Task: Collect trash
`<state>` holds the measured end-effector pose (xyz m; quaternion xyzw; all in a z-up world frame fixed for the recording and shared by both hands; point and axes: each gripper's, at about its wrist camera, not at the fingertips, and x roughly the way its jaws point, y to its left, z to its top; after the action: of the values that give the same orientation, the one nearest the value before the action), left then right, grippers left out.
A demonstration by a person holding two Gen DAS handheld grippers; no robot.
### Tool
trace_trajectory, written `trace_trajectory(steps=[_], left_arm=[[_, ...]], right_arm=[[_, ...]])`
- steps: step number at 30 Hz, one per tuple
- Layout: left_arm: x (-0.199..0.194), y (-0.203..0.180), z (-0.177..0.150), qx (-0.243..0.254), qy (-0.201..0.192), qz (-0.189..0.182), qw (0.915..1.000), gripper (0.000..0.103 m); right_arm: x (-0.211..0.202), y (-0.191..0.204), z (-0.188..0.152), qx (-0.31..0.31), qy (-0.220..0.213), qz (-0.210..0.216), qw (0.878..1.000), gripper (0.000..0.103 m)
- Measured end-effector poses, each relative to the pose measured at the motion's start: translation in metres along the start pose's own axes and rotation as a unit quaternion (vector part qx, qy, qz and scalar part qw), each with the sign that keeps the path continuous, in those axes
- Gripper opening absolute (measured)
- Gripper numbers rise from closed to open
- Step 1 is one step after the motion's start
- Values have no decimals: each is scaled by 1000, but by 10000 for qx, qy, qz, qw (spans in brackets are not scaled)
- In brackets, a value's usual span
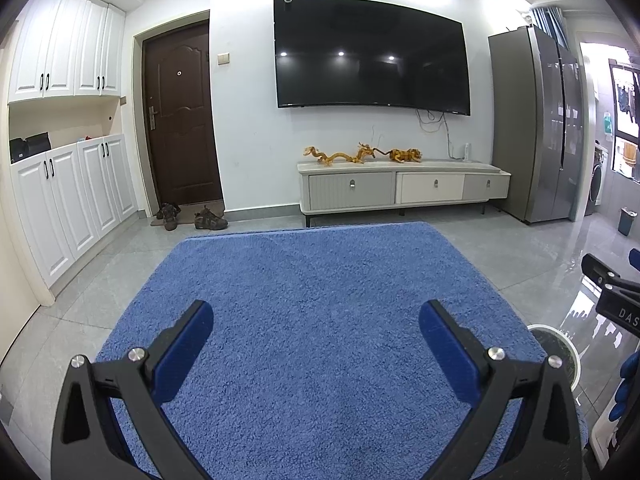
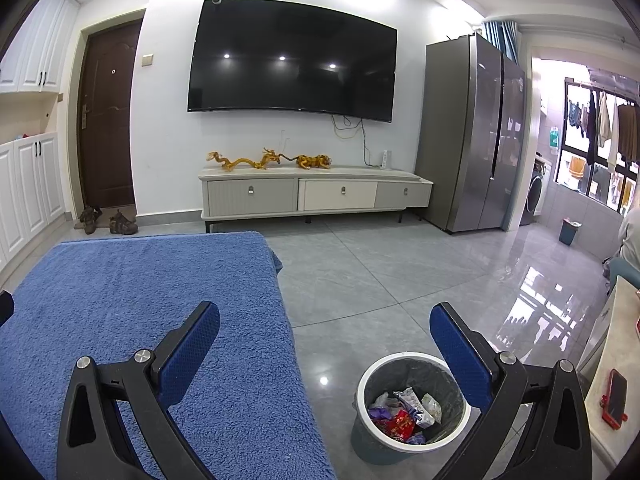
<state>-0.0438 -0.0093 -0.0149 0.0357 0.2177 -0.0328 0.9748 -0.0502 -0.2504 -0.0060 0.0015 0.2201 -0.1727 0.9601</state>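
A grey trash bin with a white rim (image 2: pixel 362 384) stands on the tiled floor right of the blue-covered table (image 2: pixel 140 300). It holds several crumpled wrappers (image 2: pixel 404 412), red, purple and silver. My right gripper (image 2: pixel 325 320) is open and empty, above the table's right edge and the bin. My left gripper (image 1: pixel 316 320) is open and empty over the blue cover (image 1: pixel 312 280). The bin's rim (image 1: pixel 560 344) shows at the right of the left wrist view, behind my left gripper's right finger. The right gripper (image 1: pixel 612 292) shows there too.
A TV (image 2: pixel 292 60) hangs over a low cabinet (image 2: pixel 316 194) with golden figurines. A fridge (image 2: pixel 476 132) stands right, a second small blue bin (image 2: pixel 569 231) beyond it. Shoes (image 2: pixel 106 220) lie by the brown door. A red phone (image 2: pixel 614 398) lies on a counter at right.
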Motion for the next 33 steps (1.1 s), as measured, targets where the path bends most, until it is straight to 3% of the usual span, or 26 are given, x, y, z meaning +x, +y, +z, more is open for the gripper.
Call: trace_trajectory(steps=[33], left_arm=[[1, 6, 0, -47, 11, 77, 10000, 103]], right_arm=[[1, -3, 0, -14, 29, -9, 10000, 103]])
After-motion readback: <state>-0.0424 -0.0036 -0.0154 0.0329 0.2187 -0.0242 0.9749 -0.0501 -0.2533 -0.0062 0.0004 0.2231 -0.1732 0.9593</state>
